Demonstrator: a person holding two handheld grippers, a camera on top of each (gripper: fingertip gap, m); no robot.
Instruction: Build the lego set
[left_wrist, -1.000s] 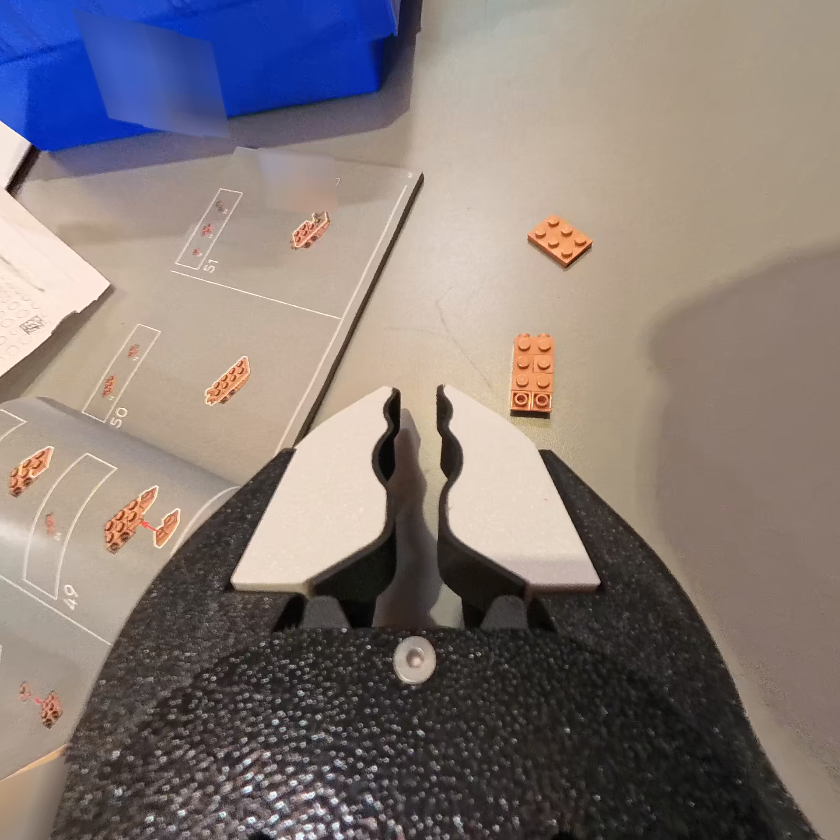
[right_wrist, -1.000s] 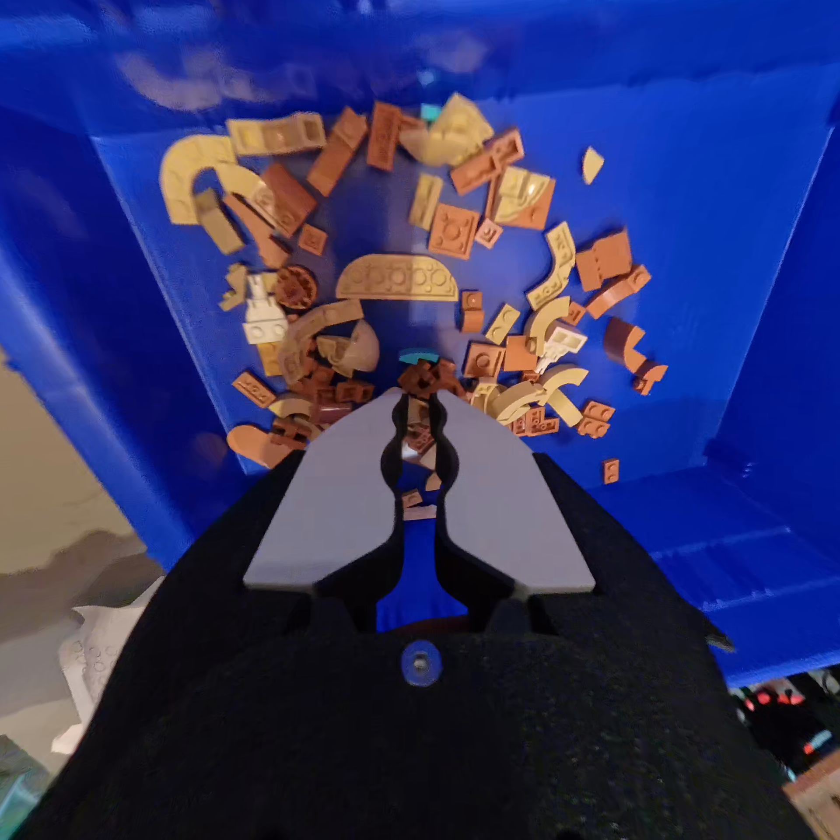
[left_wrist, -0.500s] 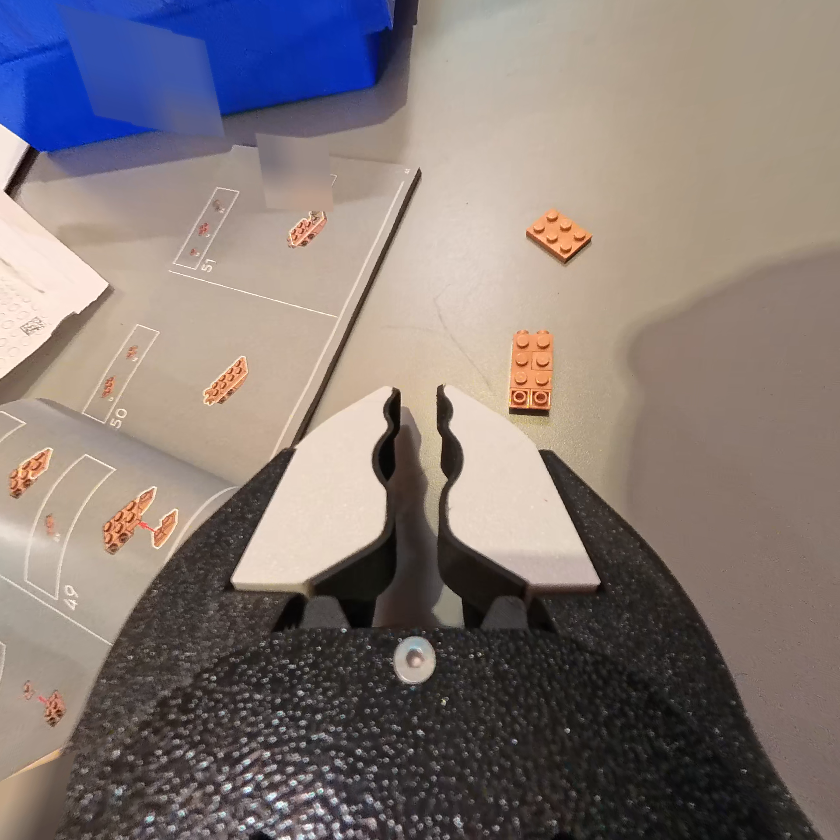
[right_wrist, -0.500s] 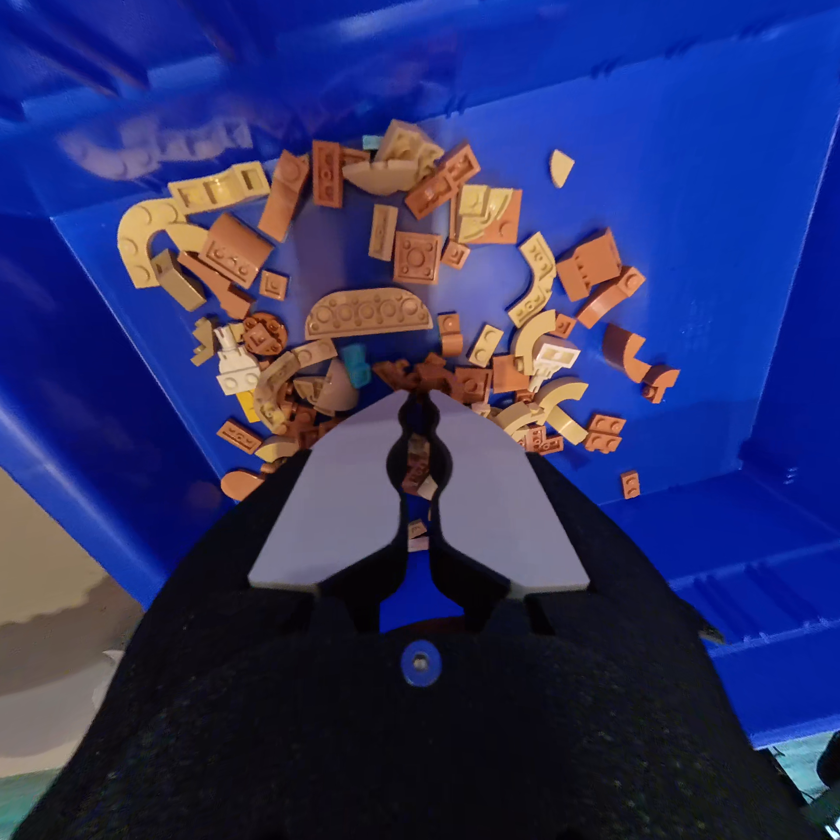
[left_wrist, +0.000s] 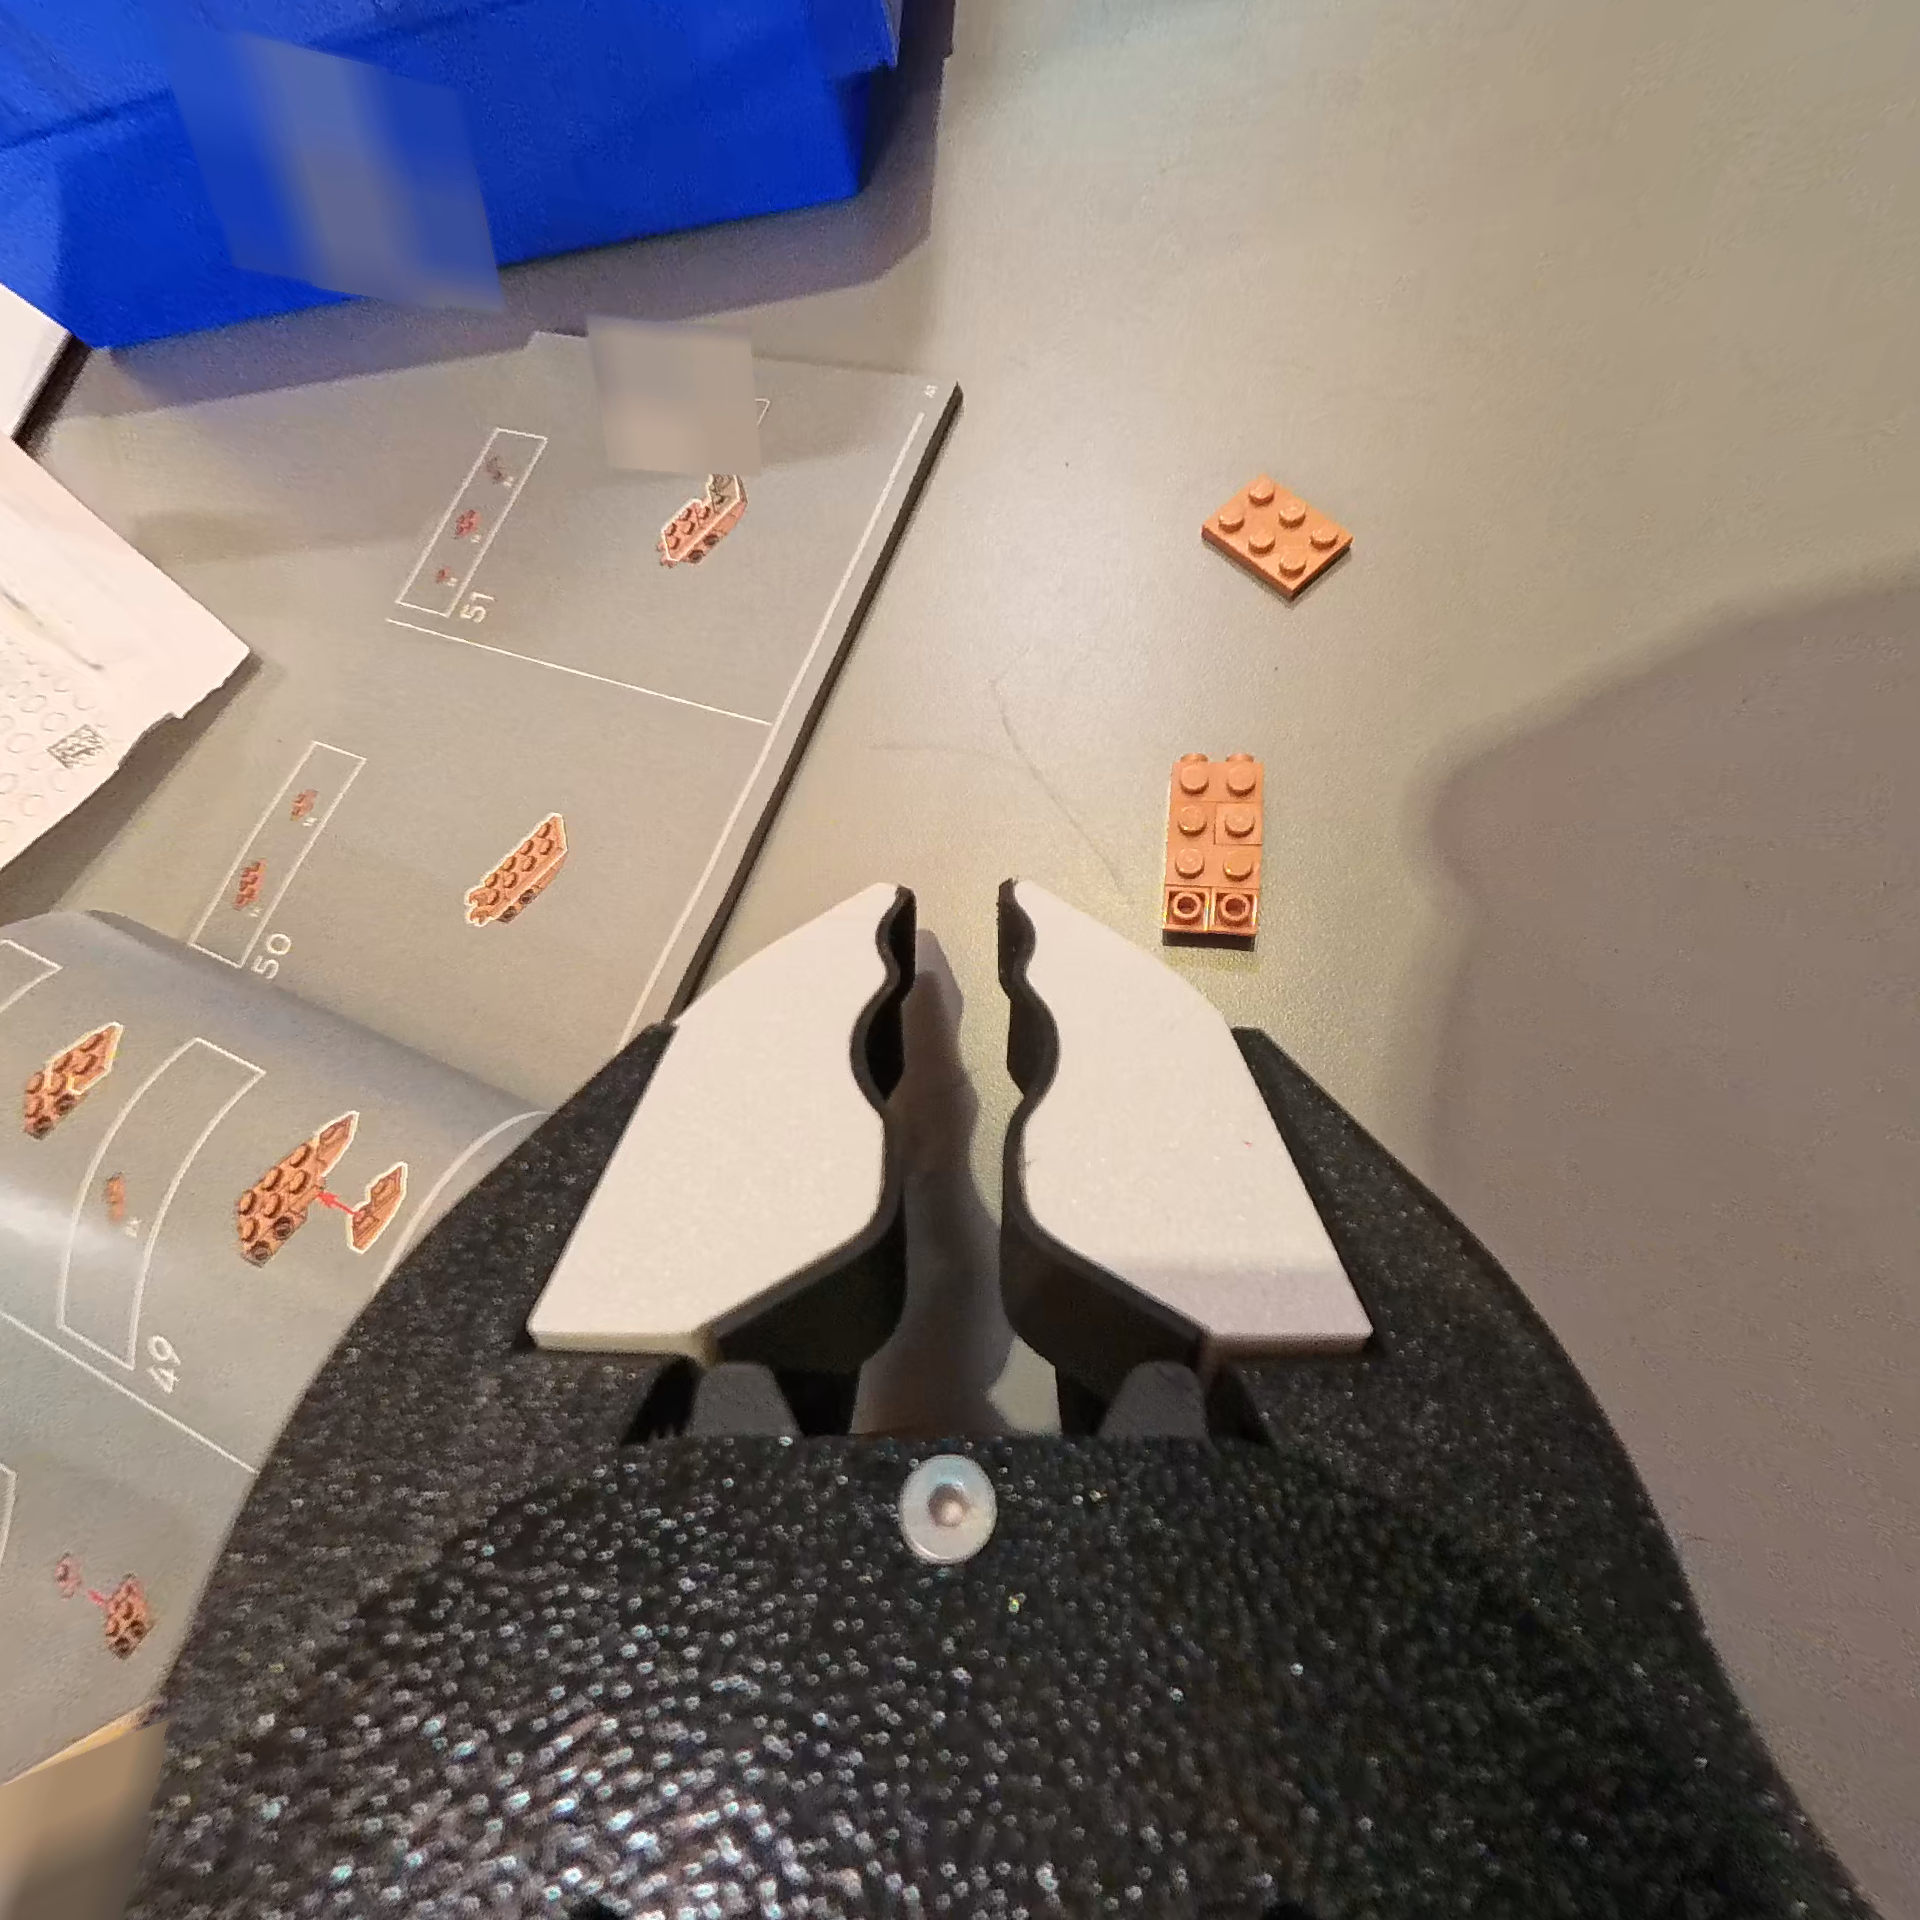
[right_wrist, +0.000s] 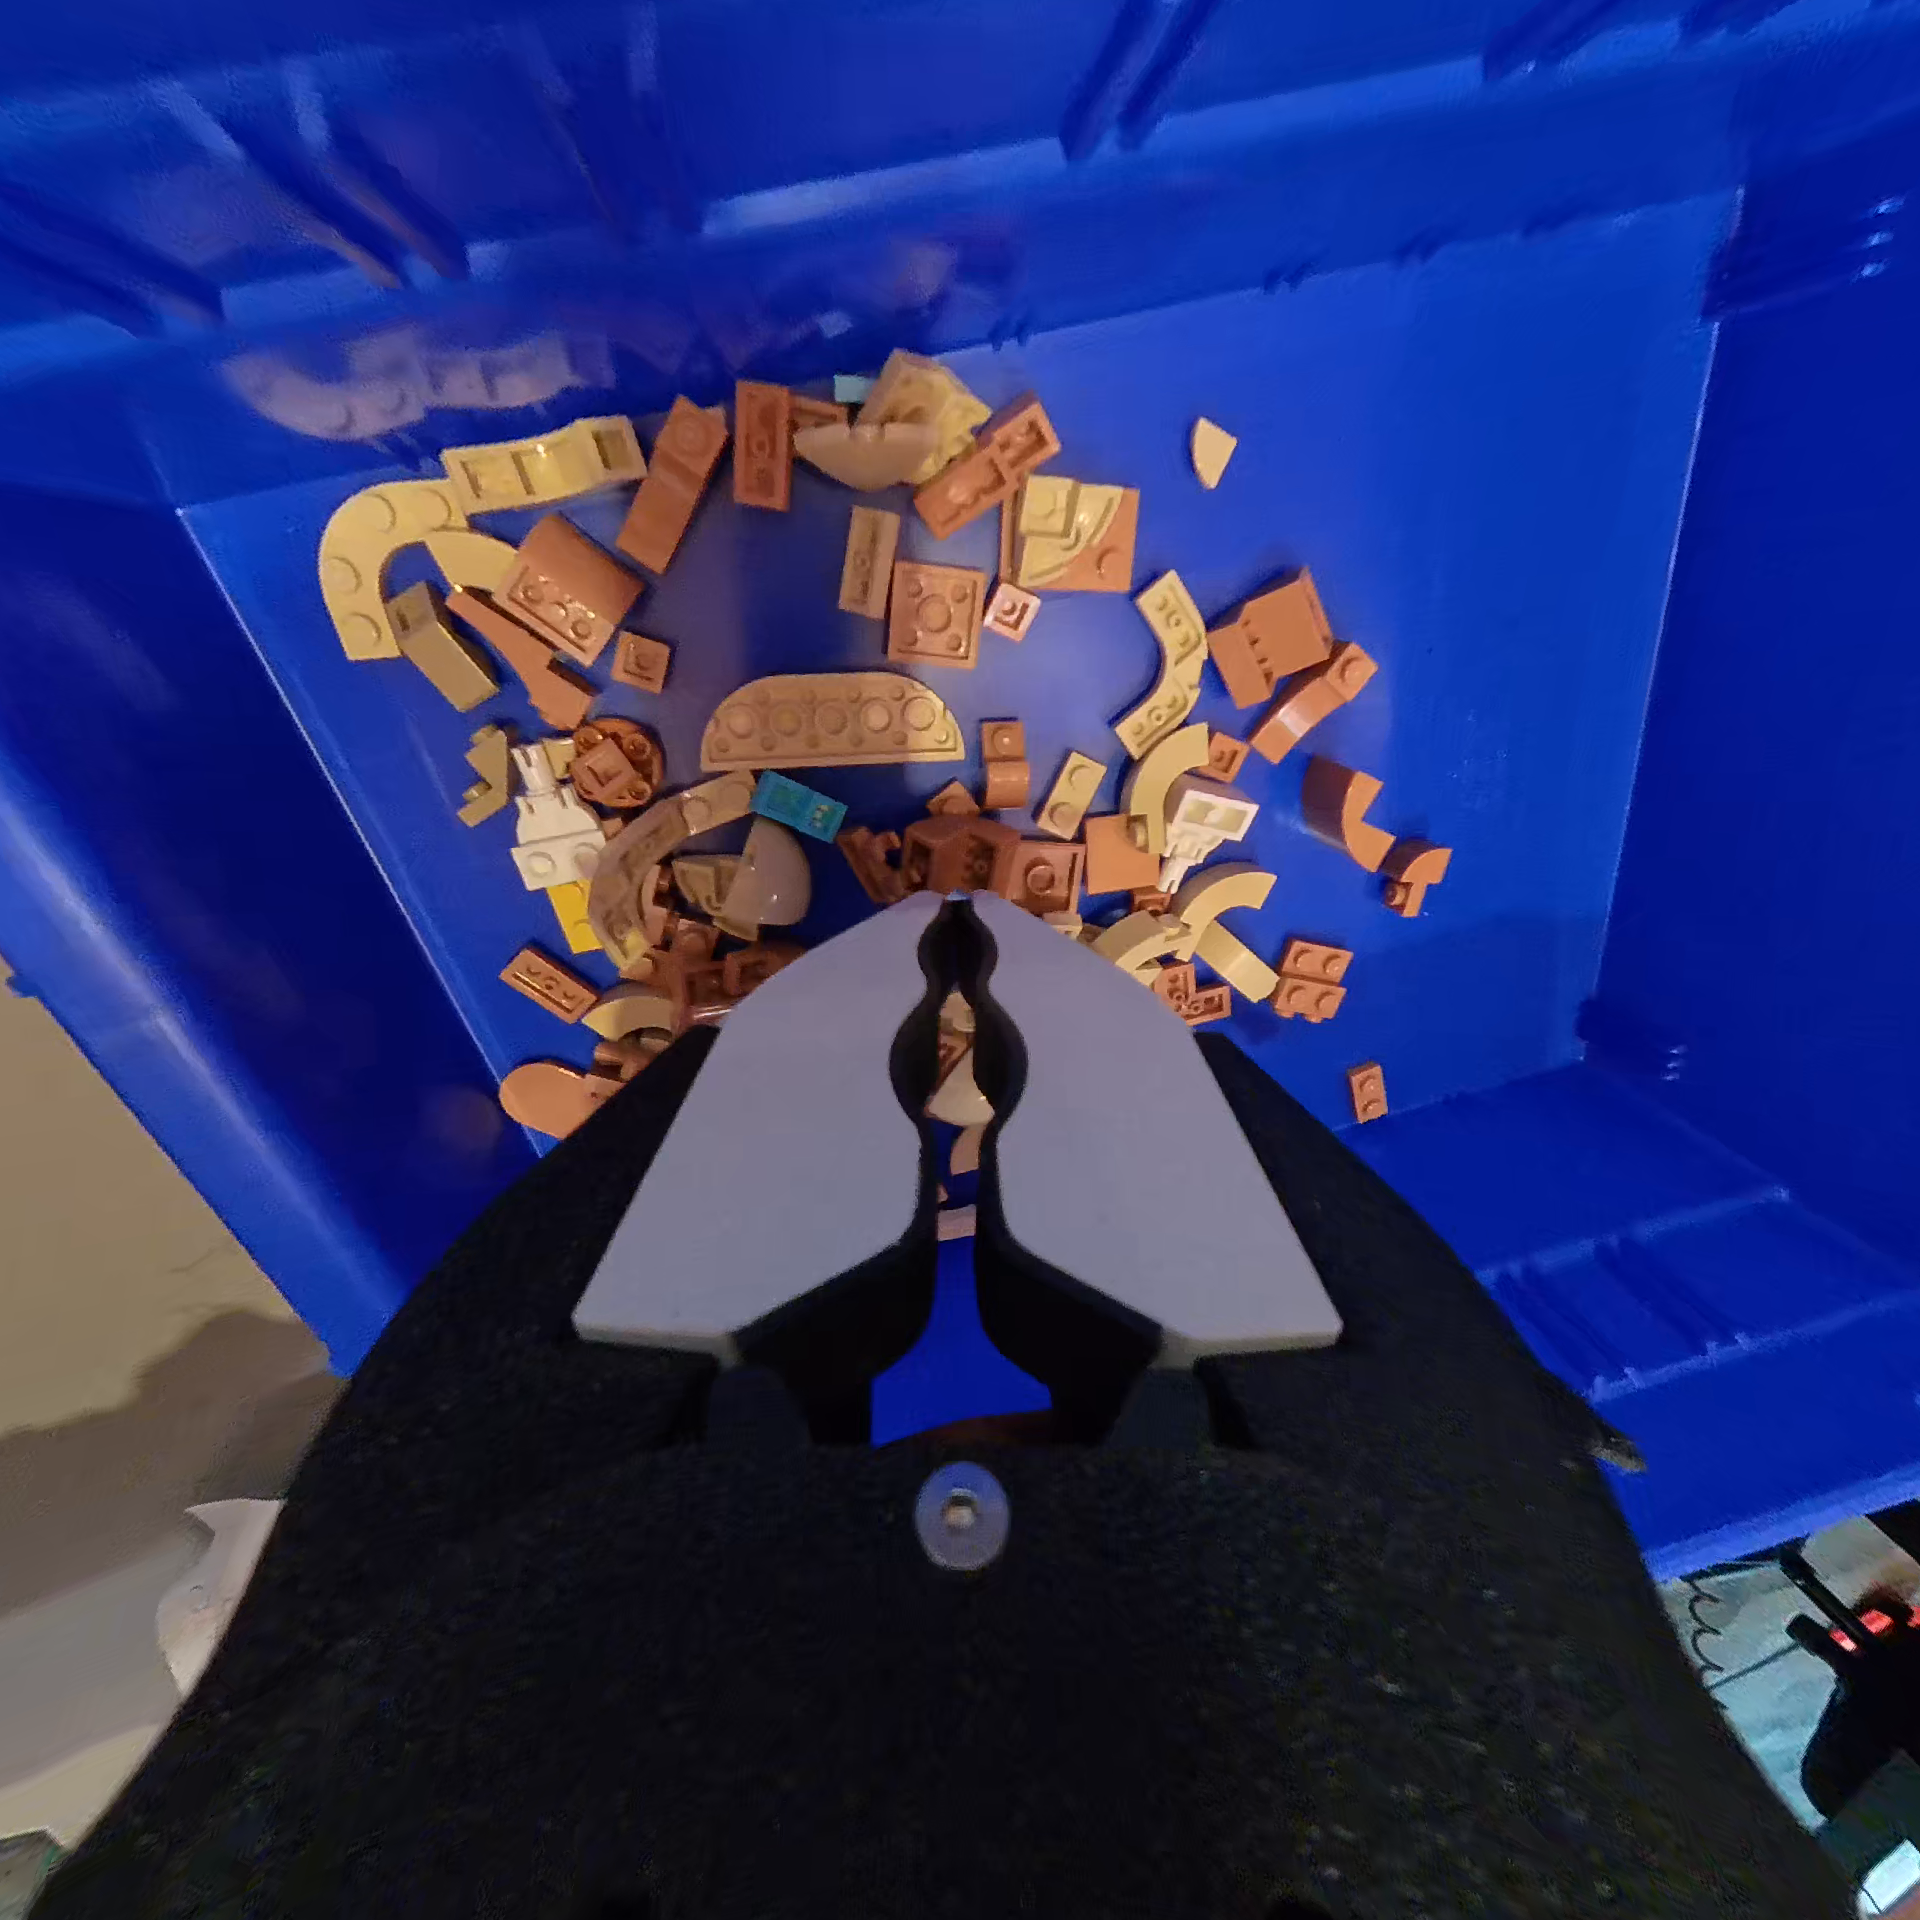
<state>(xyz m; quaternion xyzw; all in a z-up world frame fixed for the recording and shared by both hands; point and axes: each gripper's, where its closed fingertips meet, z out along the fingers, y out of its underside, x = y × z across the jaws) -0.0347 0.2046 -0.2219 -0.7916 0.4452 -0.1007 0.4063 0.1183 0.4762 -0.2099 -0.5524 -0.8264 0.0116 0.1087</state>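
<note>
Left gripper (left_wrist: 956, 904) idle above table; right gripper (right_wrist: 958, 902) in blue bin (right_wrist: 1558, 623).

Left wrist view: fingers slightly apart, nothing between them, over the grey table (left_wrist: 1455, 312); orange brick assembly (left_wrist: 1214, 850) just right of the tips, orange plate (left_wrist: 1278, 535) farther off, instruction booklet (left_wrist: 499, 675) left.
Right wrist view: fingertips closed together, whether on anything I cannot tell, above a brown brick (right_wrist: 961, 847) amid loose tan and brown pieces.

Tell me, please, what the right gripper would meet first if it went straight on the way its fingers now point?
Most likely the cluster of brown bricks just beyond the tips of the right gripper, whose jaws are together, on the floor of the blue bin. How far above the pile the tips sit is unclear.
</note>
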